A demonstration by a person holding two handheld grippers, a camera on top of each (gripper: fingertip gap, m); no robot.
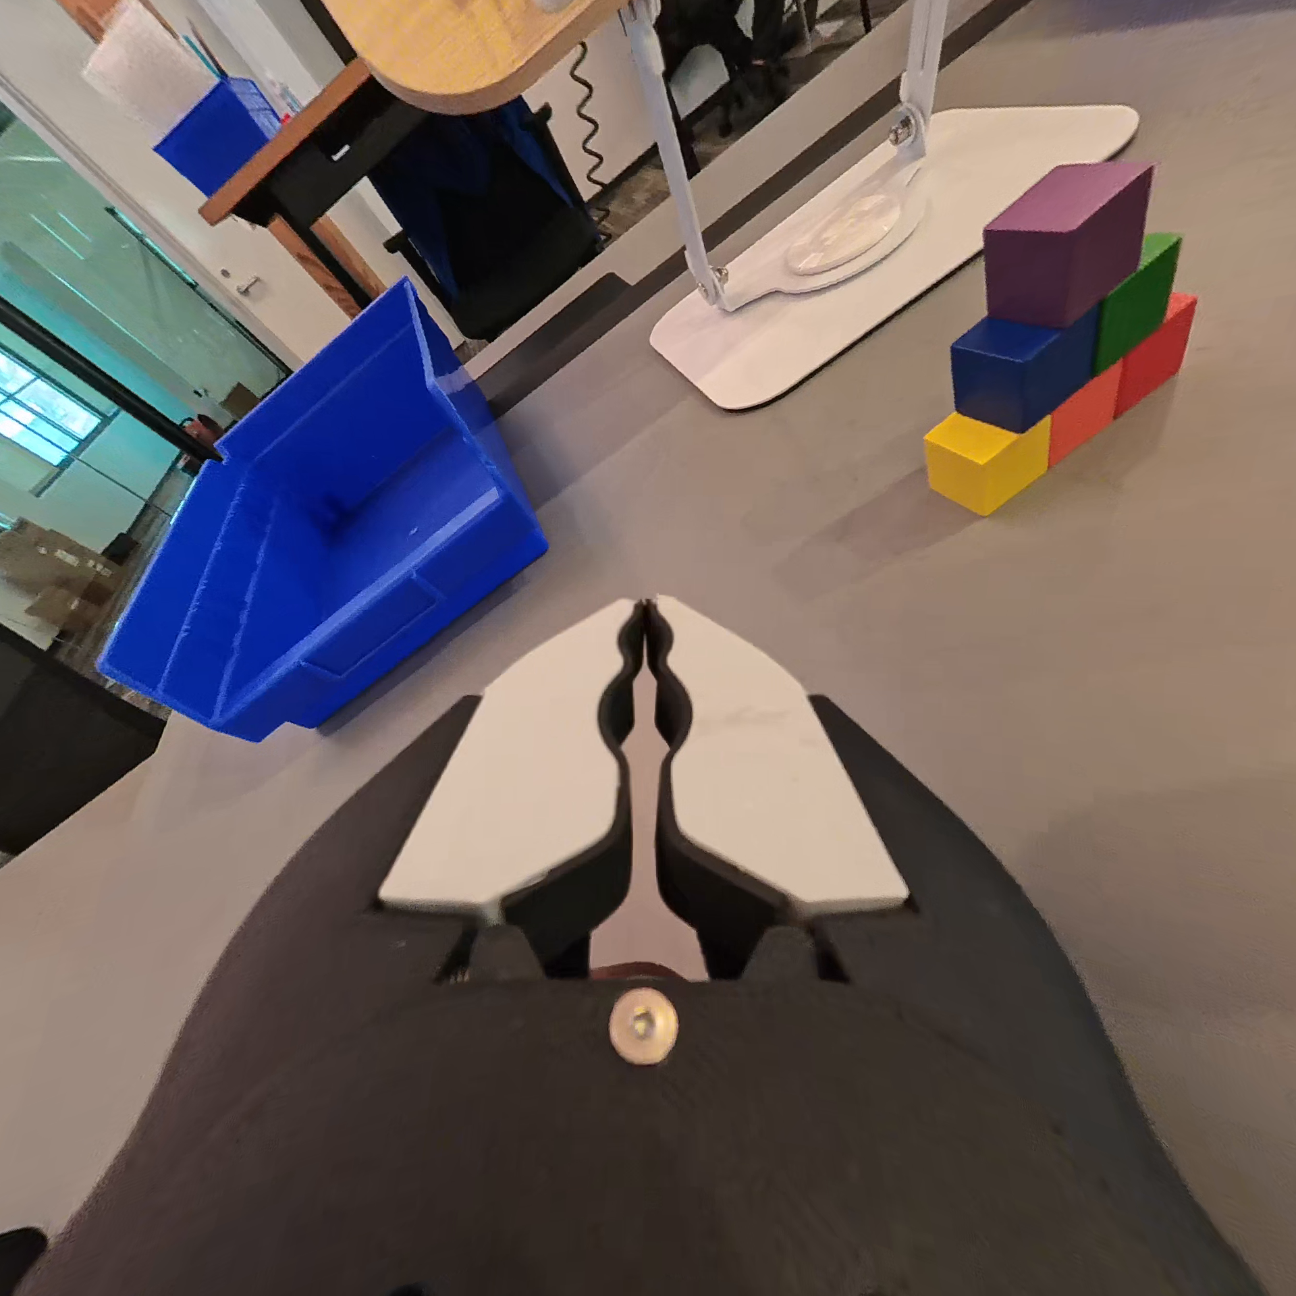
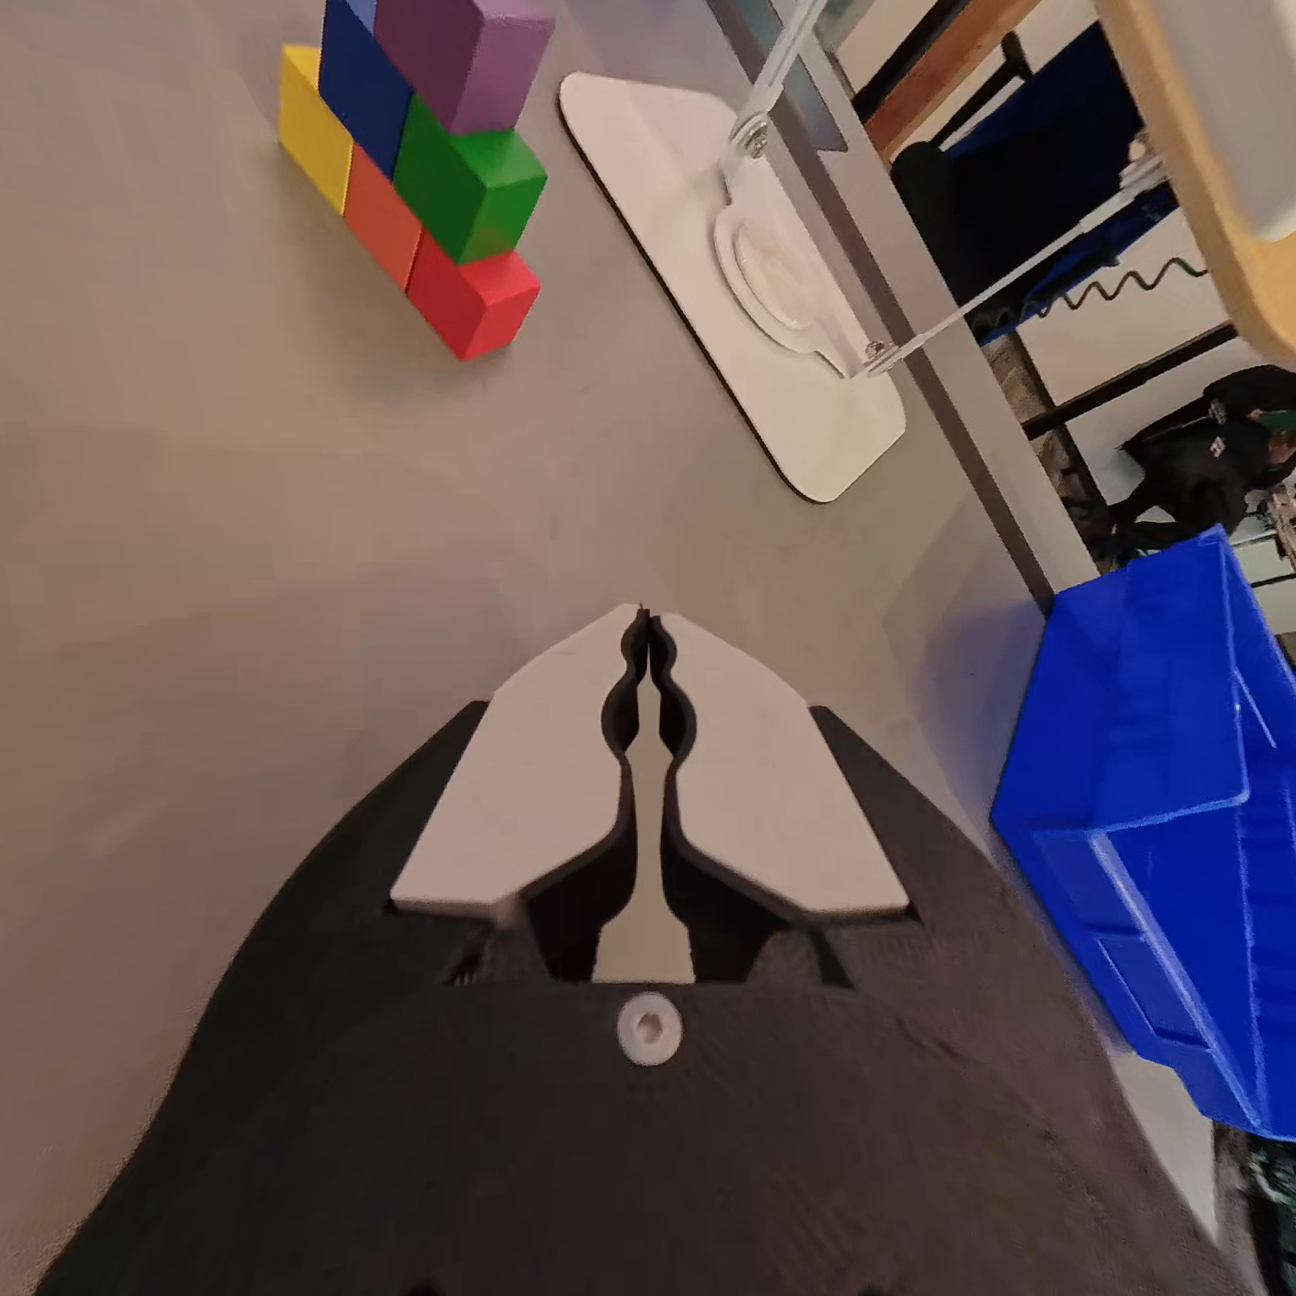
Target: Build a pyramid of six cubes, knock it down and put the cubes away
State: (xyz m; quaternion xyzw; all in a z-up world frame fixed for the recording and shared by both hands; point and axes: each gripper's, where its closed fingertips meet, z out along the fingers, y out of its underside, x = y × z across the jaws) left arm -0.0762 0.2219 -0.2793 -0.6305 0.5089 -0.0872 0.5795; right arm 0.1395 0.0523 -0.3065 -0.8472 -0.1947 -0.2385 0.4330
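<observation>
Left wrist view: left gripper (image 1: 645,604) closed empty, pyramid (image 1: 1066,329) standing

Both wrist views look down along tongs — sharing pyramid (image 1: 1059,336), bin (image 2: 1157,841).

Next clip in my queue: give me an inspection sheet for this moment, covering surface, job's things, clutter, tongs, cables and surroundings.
Surface: grey table, bare between the tongs and the cubes.
Job's things: pyramid of six cubes stands complete: yellow cube, orange cube and red cube at the bottom, blue cube and green cube above, purple cube on top. One blue bin on the left edge, another blue bin on the right; no cubes seen inside.
Clutter: white lamp base behind the pyramid.
Tongs: left tongs and right tongs both shut, holding nothing, well short of the pyramid.
Cables: coiled cord beyond the table.
Surroundings: wooden desk, glass partition.
</observation>
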